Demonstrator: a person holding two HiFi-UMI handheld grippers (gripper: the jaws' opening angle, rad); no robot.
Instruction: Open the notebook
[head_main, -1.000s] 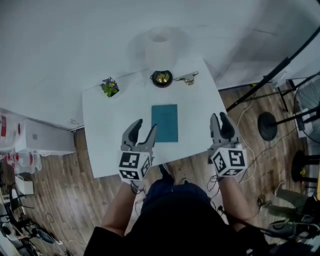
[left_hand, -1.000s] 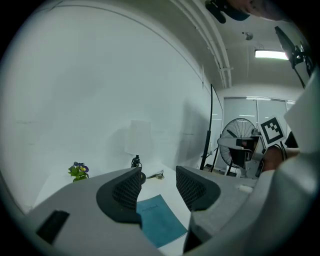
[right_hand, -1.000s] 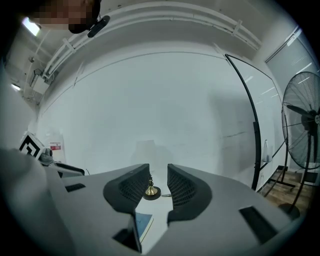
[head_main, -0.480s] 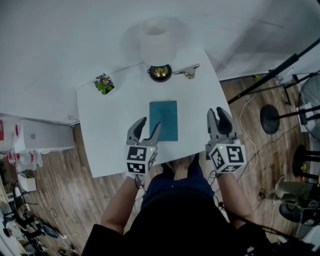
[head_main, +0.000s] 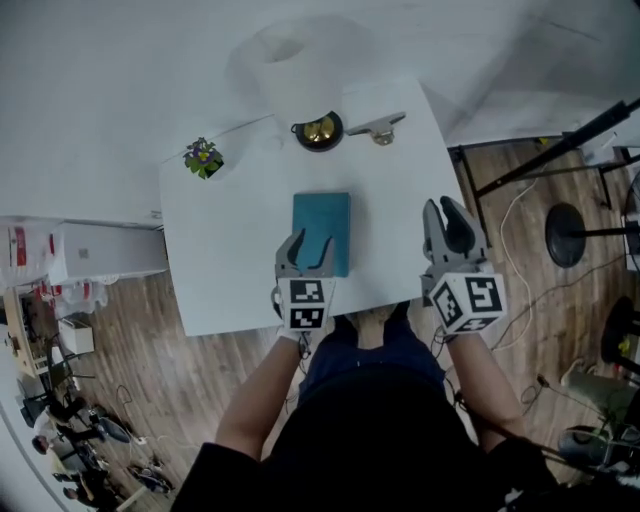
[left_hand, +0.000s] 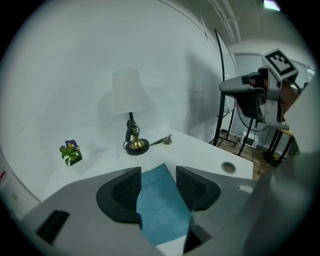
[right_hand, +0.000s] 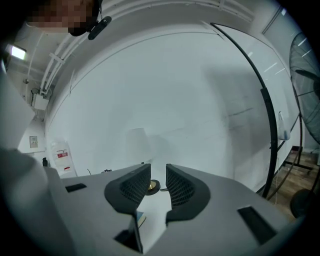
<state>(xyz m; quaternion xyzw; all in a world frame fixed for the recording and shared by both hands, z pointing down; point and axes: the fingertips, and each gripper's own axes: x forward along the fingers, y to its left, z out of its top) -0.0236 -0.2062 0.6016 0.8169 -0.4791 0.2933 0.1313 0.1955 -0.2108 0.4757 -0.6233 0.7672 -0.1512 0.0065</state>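
A closed teal notebook (head_main: 322, 228) lies flat in the middle of the white table (head_main: 225, 270). My left gripper (head_main: 310, 250) hangs open just above its near edge. In the left gripper view the notebook's cover (left_hand: 161, 210) shows between the two spread pads of the left gripper (left_hand: 158, 186), and neither pad touches it. My right gripper (head_main: 446, 215) is off the table's right edge, held higher and pointing nearly level. The jaws of the right gripper (right_hand: 158, 189) are closing with nothing between them. Only a sliver of the notebook (right_hand: 140, 220) shows below them.
At the table's far edge stand a lamp with a white shade (head_main: 292, 62) and brass base (head_main: 321, 129), a metal clip (head_main: 378, 128) and a small potted flower (head_main: 203, 157). A round cable hole (left_hand: 228, 167) sits near the right edge. Tripod stands (head_main: 570, 235) occupy the floor to the right.
My left gripper has sunk and moved forward and rightward until it hangs over the notebook's near edge. The right gripper has shifted forward a little and its jaws look narrower.
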